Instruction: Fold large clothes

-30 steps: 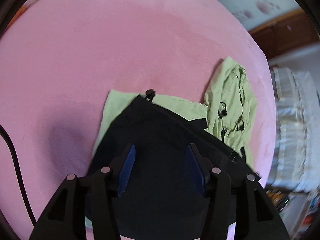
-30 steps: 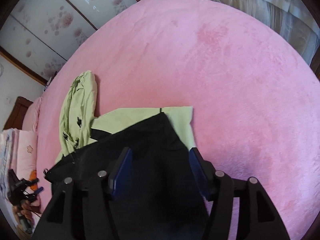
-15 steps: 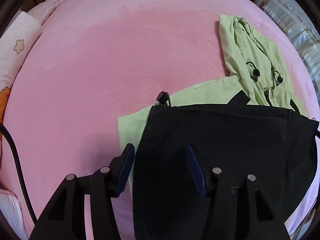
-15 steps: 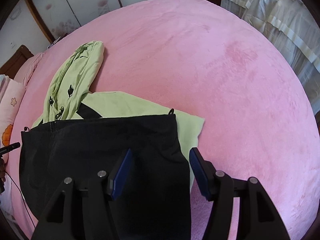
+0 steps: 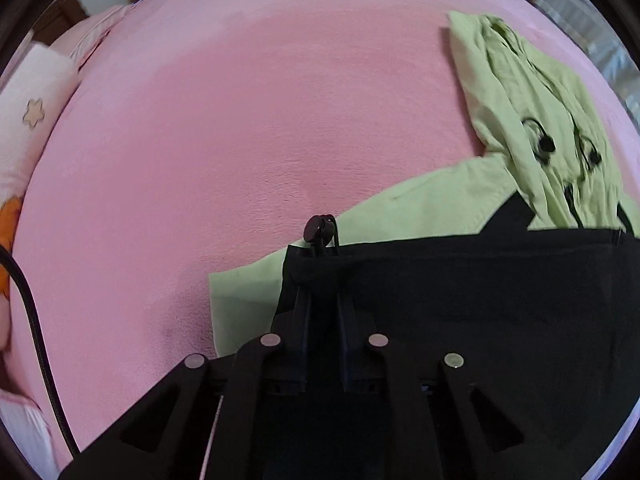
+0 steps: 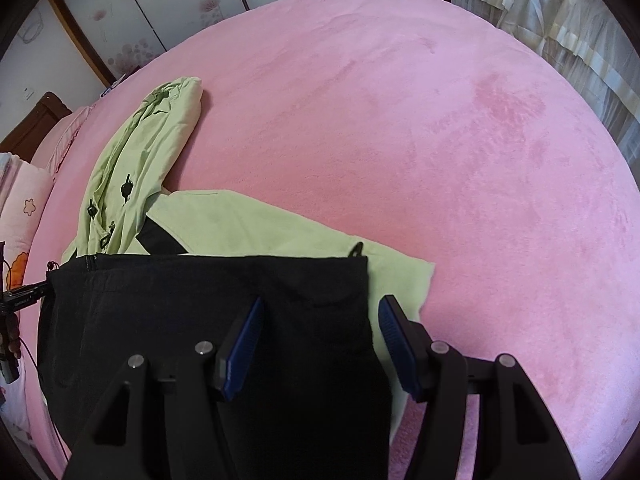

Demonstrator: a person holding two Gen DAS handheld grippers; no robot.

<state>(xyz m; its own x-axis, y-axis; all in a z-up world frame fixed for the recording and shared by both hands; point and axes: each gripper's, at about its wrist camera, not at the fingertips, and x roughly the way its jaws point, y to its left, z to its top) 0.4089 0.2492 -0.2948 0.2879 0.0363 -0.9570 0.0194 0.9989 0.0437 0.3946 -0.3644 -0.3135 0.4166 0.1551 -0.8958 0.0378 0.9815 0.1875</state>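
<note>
Fabric fills the lower half of the left wrist view: the left claw [image 5: 322, 276] is pinched tight on the corner of the black garment [image 5: 480, 300], just below its toggle [image 5: 318, 229], with the green jacket [image 5: 532, 120] beneath and running to the upper right across the pink bed [image 5: 240, 120]. In the right wrist view, the right claw [image 6: 320, 328] stands spread wide over the black garment's lower-centre edge, gripping nothing. Lifting one-sided would likely skew the fold, or drag the green jacket along underneath.
</note>
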